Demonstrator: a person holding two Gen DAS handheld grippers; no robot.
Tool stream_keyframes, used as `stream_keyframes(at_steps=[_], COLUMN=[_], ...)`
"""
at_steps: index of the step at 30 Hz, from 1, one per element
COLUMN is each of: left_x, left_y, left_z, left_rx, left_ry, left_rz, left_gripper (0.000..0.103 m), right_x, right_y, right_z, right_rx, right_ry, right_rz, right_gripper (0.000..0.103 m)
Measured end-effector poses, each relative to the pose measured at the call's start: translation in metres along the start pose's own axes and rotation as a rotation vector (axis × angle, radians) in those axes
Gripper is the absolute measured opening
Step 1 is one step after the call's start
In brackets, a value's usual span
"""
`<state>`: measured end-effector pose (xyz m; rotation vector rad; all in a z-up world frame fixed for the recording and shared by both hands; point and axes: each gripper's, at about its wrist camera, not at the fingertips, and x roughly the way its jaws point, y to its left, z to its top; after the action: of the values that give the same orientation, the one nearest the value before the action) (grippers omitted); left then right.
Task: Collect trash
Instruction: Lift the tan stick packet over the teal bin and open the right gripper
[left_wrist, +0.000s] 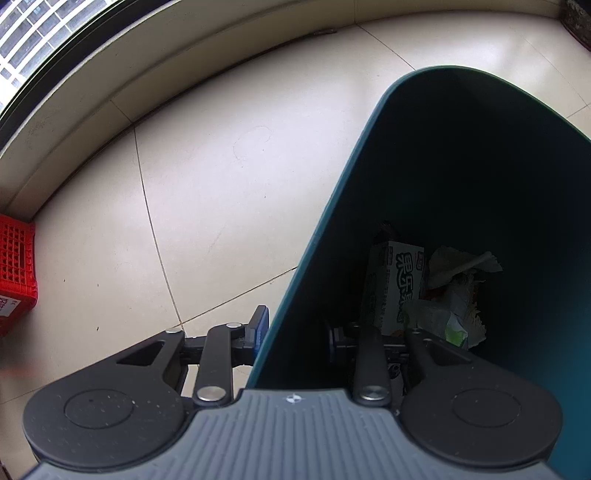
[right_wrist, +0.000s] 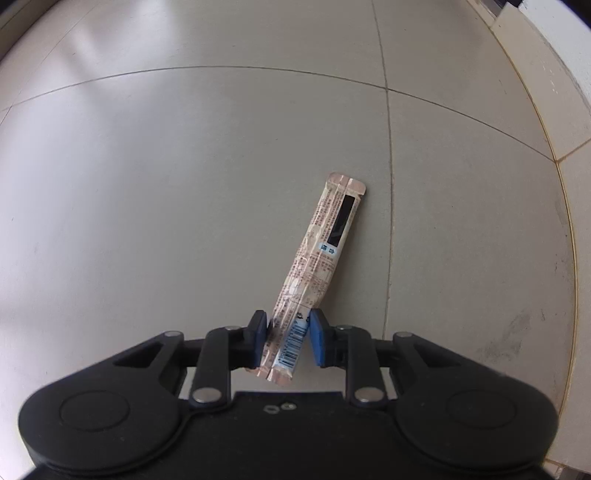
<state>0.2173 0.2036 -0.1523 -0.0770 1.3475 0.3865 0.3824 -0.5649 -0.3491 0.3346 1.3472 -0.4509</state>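
In the left wrist view, the left gripper is clamped on the near wall of the teal bin, one finger outside, one inside, above a carton and crumpled paper. In the right wrist view, the right gripper pinches the near end of a snack wrapper lying on the tiled floor; judging by that end grip, lift slowly so the film does not slip out.

Both grippers point steeply downward, each clamped.
The left gripper straddles the bin wall; the right gripper pinches the wrapper's near end.
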Motion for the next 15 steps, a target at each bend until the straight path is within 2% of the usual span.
stream_keyframes(at_steps=[5,9,15], left_x=[-0.001,-0.001,-0.001], left_y=[-0.003,-0.008,-0.014], left_z=[0.000,-0.001,0.002], left_rx=[0.031,0.093,0.157], left_ry=[-0.013,-0.022,-0.029], left_rz=[0.007,0.021,0.024], left_gripper=[0.029,0.029,0.028], right_x=[-0.044,-0.085,-0.150], right_y=[0.043,0.078,0.129], right_z=[-0.038,-0.074,-0.134], right_rx=[-0.162,-0.287,-0.421], right_ry=[0.002,-0.006,-0.005], right_rz=[0.069,0.119,0.214], right_gripper=[0.021,0.021,0.021])
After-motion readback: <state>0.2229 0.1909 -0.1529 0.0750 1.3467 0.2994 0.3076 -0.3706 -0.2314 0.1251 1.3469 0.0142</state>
